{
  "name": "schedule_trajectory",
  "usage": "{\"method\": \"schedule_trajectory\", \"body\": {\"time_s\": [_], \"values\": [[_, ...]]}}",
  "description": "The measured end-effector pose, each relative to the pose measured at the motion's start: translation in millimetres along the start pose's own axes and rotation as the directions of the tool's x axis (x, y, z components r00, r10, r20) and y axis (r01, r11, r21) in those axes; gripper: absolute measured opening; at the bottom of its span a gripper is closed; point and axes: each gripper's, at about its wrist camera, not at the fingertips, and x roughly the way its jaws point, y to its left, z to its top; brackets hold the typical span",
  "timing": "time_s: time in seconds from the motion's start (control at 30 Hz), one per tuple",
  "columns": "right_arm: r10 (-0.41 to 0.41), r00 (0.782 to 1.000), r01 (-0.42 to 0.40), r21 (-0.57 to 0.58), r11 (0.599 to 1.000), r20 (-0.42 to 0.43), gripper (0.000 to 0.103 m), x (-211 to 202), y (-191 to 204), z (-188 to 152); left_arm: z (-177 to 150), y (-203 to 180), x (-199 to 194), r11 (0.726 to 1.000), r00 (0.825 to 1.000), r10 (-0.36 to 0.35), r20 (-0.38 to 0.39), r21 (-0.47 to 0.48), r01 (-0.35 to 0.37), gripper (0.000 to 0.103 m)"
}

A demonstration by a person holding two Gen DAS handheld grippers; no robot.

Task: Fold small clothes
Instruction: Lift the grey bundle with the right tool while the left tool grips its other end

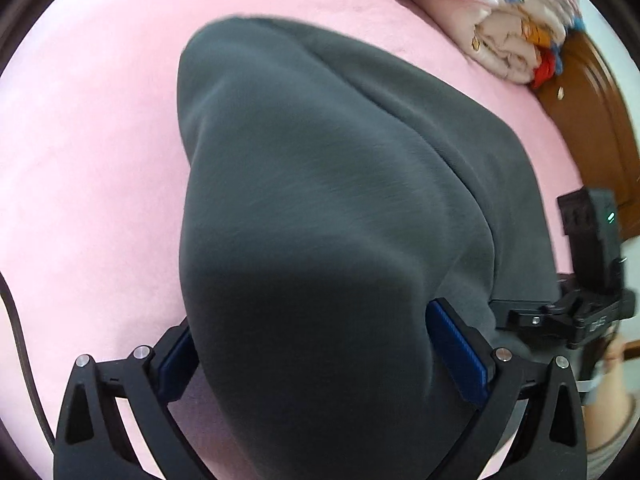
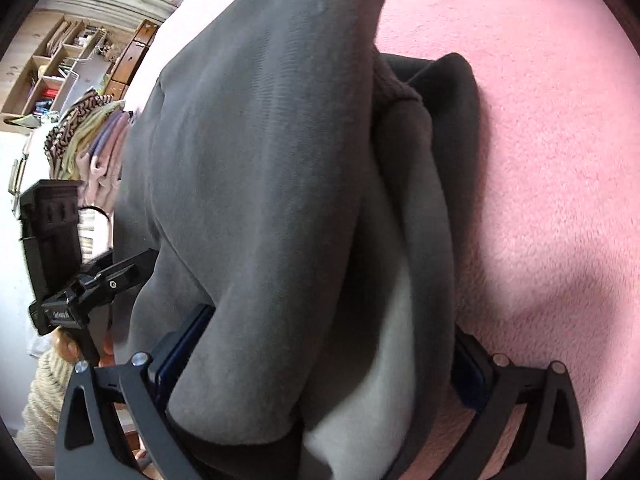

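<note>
In the left wrist view, the pink bed cover (image 1: 80, 168) filled the left half of the frame, and the dark grey garment (image 1: 312, 200) rose from the bottom centre toward the upper middle, its long axis running straight away from the camera along the fingers. The left gripper (image 1: 316, 356) sat at the bottom of the frame with a thick bunch of that cloth filling the space between its blue pads (image 1: 456, 352), so it appeared clamped on the garment's near end, though the jaws stood fairly wide around the bulk. Further right the cloth lay flatter on the cover, reaching the right gripper (image 1: 568, 316) at the right edge, with folded bedding (image 1: 512, 48) in the upper right. In the right wrist view, a shelf unit (image 2: 60, 60) and a pile of folded clothes (image 2: 96, 136) occupied the upper left, and the left gripper showed at the left edge. The garment (image 2: 260, 160) ran from bottom centre to top centre, a pale lining (image 2: 380, 380) showing at lower centre and pink cover on the right. The right gripper (image 2: 316, 364) likewise had the cloth bunched between its pads and seemed clamped on it. Both grippers held the same near end side by side, neither clearly nearer; the coming move probably turns on carrying that end forward along the long axis.
</note>
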Motion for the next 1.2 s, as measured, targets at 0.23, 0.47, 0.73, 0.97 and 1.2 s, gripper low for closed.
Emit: {"method": "schedule_trajectory", "body": {"time_s": [0.23, 0.47, 0.73, 0.97, 1.2], "values": [[0.009, 0.997, -0.007, -0.037, 0.999, 0.075, 0.068, -13, 12, -8, -6, -18, -15, 0.999, 0.997, 0.036, 0.067, 0.016, -0.037, 0.062], [-0.086, 0.972, 0.106, -0.082, 0.991, 0.217, 0.046, -41, 54, -31, -26, -51, -54, 0.988, 0.976, 0.129, 0.173, 0.062, -0.142, 0.049], [-0.032, 0.961, 0.073, -0.143, 0.987, 0.273, 0.043, -71, 93, -77, -64, -54, -127, 0.983, 0.962, 0.158, 0.224, 0.059, -0.175, 0.049], [0.039, 0.948, 0.045, -0.254, 0.966, 0.316, 0.042, -93, 194, -84, -71, -26, -226, 0.968, 0.927, 0.233, 0.295, 0.019, -0.25, 0.049], [0.129, 0.924, 0.029, -0.402, 0.915, 0.361, 0.042, -105, 344, -50, -52, 51, -364, 0.923, 0.839, 0.374, 0.396, -0.067, -0.38, 0.05]]}}
